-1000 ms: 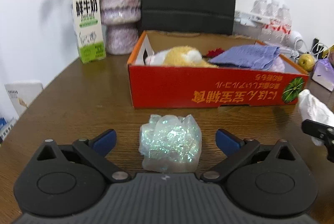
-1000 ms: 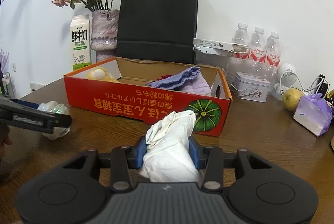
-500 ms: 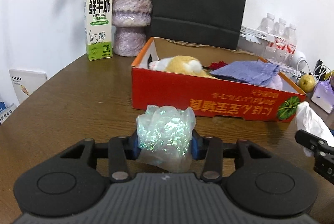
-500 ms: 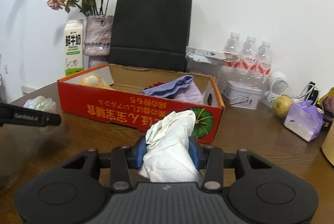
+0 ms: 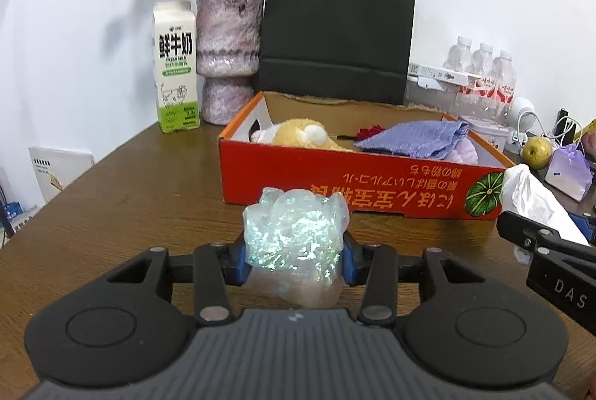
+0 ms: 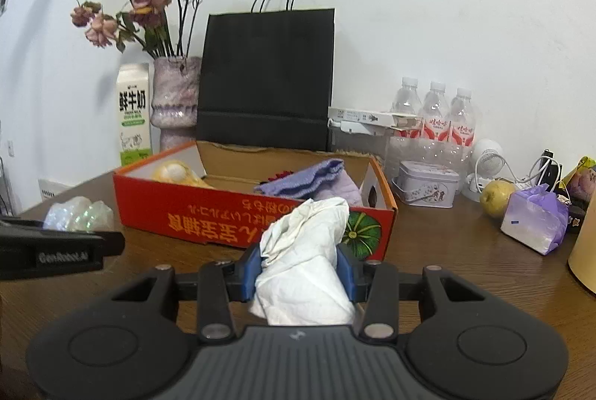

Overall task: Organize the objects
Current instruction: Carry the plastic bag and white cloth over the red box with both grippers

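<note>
Spreading under everything is a dark wood-grain counter [image 5: 123, 210], smooth and slightly glossy. At its back stands a matte black paper bag [image 5: 337, 27] with thin cord handles, flat and square. In front of it lies a shallow red cardboard box [image 5: 335, 182], open-topped, its front printed upside down with orange characters and a green pumpkin; a yellow plush toy [image 5: 301, 135] and a folded purple knit cloth [image 5: 417, 137] lie inside. Left of the bag, a mottled pinkish vase [image 5: 227, 57], waisted like an hourglass, holds dried roses, and beside it a tall white and green milk carton [image 5: 175, 64] reads "FRESH MILK" under bold characters. Three clear bottles [image 6: 434, 113] with red labels line the wall on the right.

The left claw [image 5: 294, 256] has just closed and is clamped on a crinkled, iridescent plastic wad [image 5: 294, 239], held in front of the box; the claw's side reads "GenRobot.AI". The right claw [image 6: 301, 267] is clamped on a crumpled white paper wad [image 6: 303, 251], soft and creased, also just before the box front.
</note>
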`<state>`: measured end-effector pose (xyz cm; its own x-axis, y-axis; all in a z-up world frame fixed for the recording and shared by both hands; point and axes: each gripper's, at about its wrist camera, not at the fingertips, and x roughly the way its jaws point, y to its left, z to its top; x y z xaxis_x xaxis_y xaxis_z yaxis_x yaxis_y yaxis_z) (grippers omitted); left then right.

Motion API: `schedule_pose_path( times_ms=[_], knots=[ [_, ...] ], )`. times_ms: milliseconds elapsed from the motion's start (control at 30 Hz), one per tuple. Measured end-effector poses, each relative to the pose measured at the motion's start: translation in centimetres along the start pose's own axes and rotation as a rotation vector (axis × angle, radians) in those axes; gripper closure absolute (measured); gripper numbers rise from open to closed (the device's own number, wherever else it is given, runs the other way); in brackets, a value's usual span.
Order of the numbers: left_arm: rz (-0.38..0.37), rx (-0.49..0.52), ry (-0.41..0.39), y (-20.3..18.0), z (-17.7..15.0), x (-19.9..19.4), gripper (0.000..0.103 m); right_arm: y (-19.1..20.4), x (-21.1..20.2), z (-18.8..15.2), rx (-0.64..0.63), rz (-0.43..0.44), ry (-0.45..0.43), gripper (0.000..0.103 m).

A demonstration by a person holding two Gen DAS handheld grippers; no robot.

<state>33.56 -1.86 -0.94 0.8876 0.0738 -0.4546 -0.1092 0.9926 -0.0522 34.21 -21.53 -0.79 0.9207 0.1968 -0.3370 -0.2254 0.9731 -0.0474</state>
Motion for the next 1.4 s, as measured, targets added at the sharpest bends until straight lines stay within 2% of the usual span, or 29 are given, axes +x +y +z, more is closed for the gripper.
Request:
schedule_pose_path(
  times_ms=[267,700,1400],
  knots=[
    [0.030,0.032,-0.043,-1.0,0.2,-1.3,0.058,0.4,-1.2,0.7,0.022,0.022,-0.034,0.062],
    [0.034,0.014,-0.096,-1.5,2.3,-1.6,0.058,0.7,-1.4,2.7,0.051,0.027,-0.085,0.062],
    [0.036,-0.029,-0.151,-1.2,7.2,4.1,0.058,1.8,5.3,6.1,0.049,0.037,-0.149,0.062]
  ],
)
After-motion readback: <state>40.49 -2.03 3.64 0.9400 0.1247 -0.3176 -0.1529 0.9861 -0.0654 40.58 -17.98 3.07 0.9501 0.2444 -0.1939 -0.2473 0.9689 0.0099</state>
